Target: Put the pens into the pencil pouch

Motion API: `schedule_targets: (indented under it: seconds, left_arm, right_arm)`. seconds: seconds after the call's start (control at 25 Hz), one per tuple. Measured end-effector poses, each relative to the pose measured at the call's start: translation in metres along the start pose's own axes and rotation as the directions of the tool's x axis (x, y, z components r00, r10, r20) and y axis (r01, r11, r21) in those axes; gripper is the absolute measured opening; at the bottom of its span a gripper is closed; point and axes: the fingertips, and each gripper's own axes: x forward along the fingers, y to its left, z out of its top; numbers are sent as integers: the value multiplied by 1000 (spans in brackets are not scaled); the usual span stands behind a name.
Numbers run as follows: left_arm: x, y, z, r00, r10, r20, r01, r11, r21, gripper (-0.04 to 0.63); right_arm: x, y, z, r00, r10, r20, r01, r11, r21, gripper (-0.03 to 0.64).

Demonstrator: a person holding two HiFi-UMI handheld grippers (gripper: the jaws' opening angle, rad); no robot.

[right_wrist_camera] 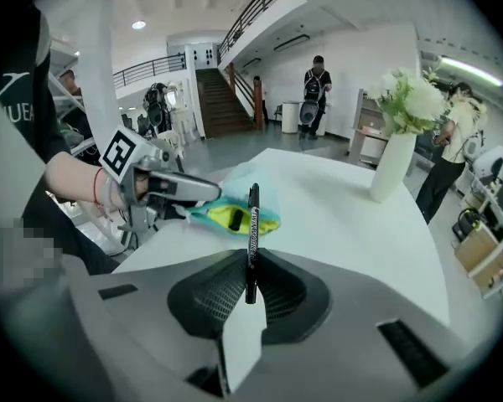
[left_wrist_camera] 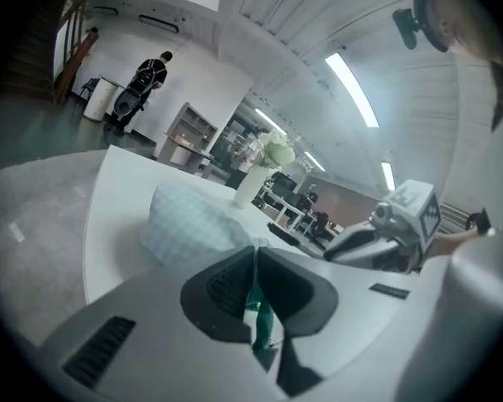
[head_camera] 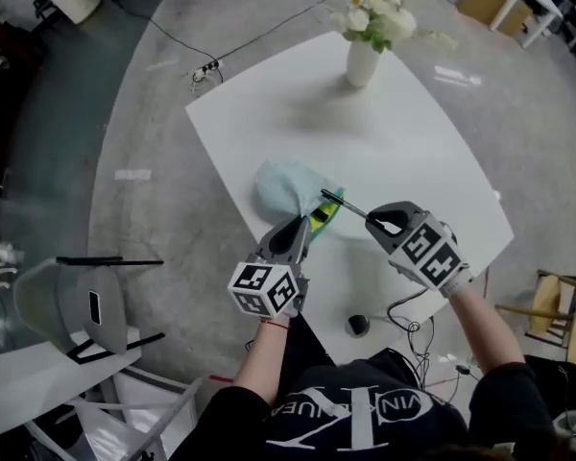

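A pale teal pencil pouch (head_camera: 286, 188) lies on the white table (head_camera: 413, 152), its mouth open and showing a yellow-green lining (head_camera: 324, 215). My left gripper (head_camera: 302, 230) is shut on the pouch's near edge; teal fabric (left_wrist_camera: 256, 301) shows pinched between its jaws in the left gripper view. My right gripper (head_camera: 372, 221) is shut on a black pen (head_camera: 344, 205), whose tip hangs just above the open mouth. In the right gripper view the pen (right_wrist_camera: 252, 229) stands up between the jaws, with the pouch (right_wrist_camera: 235, 216) and the left gripper (right_wrist_camera: 174, 189) behind it.
A white vase with white flowers (head_camera: 363, 58) stands at the table's far side. A small black round thing (head_camera: 357, 325) and a cable lie on the floor near the table's front corner. A grey chair (head_camera: 82, 305) stands at the left. People stand far off in the room.
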Motion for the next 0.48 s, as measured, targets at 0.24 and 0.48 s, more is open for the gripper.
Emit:
schedule_targets:
  seconds: [0.24,0.48]
  left_arm:
    - [9,-8,8,1000,-11,-11,12,997,73,23]
    - [13,-22,0,997,-58,-56,64,992,111,22]
  right_arm:
    - [8,2,-39,994,-16,-108,16,1000,-5,49]
    - [30,-1,-38,983,-55,-178,40,996,-84,49]
